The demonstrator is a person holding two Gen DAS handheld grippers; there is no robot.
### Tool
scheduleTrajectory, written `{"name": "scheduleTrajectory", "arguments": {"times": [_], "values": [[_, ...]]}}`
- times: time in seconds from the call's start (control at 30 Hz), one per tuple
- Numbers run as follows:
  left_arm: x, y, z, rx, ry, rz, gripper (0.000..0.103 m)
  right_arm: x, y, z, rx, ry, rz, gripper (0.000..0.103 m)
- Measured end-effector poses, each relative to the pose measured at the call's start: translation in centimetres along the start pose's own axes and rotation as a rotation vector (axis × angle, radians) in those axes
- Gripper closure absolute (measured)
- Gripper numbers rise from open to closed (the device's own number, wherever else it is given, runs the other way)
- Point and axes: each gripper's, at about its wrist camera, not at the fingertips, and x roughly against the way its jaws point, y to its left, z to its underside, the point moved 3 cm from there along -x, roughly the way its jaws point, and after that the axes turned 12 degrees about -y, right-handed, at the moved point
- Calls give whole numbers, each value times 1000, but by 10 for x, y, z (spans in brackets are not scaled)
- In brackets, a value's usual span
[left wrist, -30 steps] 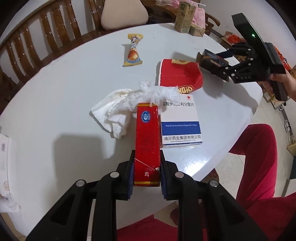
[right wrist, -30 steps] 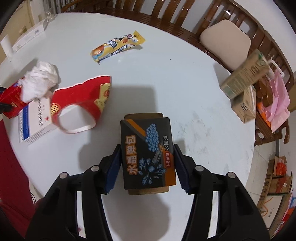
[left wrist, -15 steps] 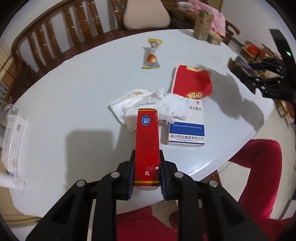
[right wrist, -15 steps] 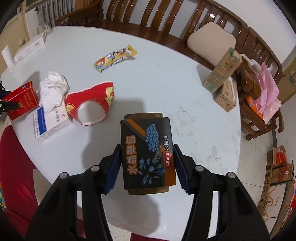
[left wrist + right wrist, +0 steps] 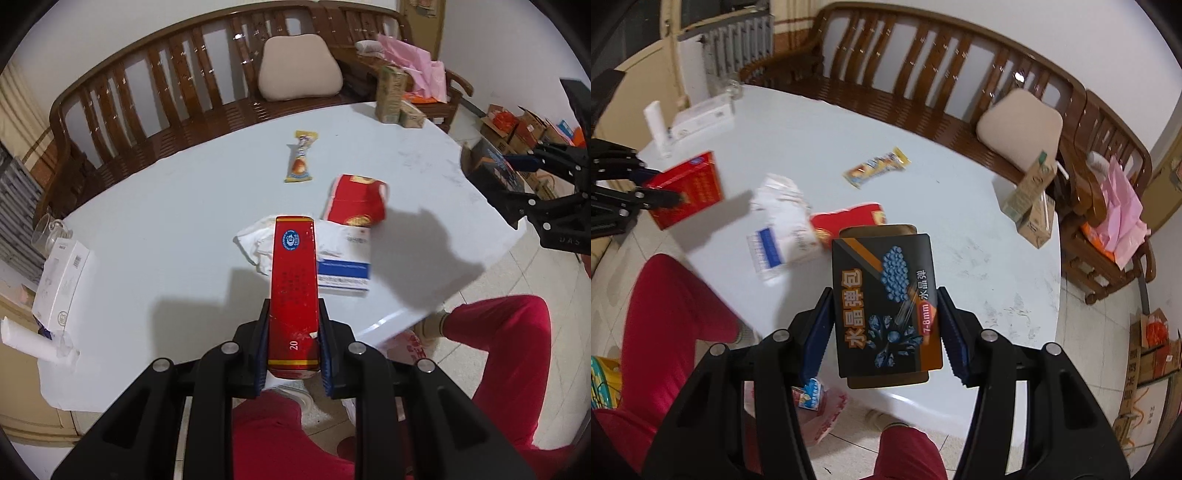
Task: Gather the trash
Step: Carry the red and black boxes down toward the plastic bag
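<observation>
My left gripper (image 5: pixel 293 352) is shut on a narrow red box (image 5: pixel 294 291) and holds it above the near edge of the round white table (image 5: pixel 166 229). A black and orange box (image 5: pixel 884 306) sits clamped in my right gripper (image 5: pixel 884 332), raised over the table's front edge. On the table lie a crumpled white tissue (image 5: pixel 258 242), a white and blue medicine box (image 5: pixel 343 266), a red paper sleeve (image 5: pixel 356 201) and a yellow snack wrapper (image 5: pixel 300 158). The right wrist view also shows the left gripper (image 5: pixel 670 197) with the red box (image 5: pixel 689 188) at far left.
A wooden bench (image 5: pixel 155 81) with a beige cushion (image 5: pixel 299 68) curves behind the table. Two drink cartons (image 5: pixel 1032 199) stand at the far right edge. A white box (image 5: pixel 61 282) and a glass (image 5: pixel 46 230) sit at the left. Red-trousered legs (image 5: pixel 513 350) are below, beside a plastic bag (image 5: pixel 827 410).
Both grippers have risen and drawn back from the table with their boxes. More of the bench, the floor and the person's legs has come into view.
</observation>
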Motion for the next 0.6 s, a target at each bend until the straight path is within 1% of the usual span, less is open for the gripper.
{"name": "scheduleTrajectory", "arguments": {"times": [0.13,0.23,0.47,0.6], "values": [[16,-16,9,-16,-21,16,81,29,21,3,12,-39,-24,49],[26,-28,18,-19,-32,38,81,44,35,11,22,-51,-31,49],[32,-51,39,-38,-31,68,81,65,61,29,43,-55,-50,49],[29,-64,52,-43,-18,91,81,71,76,41,57,-48,-64,49]]}}
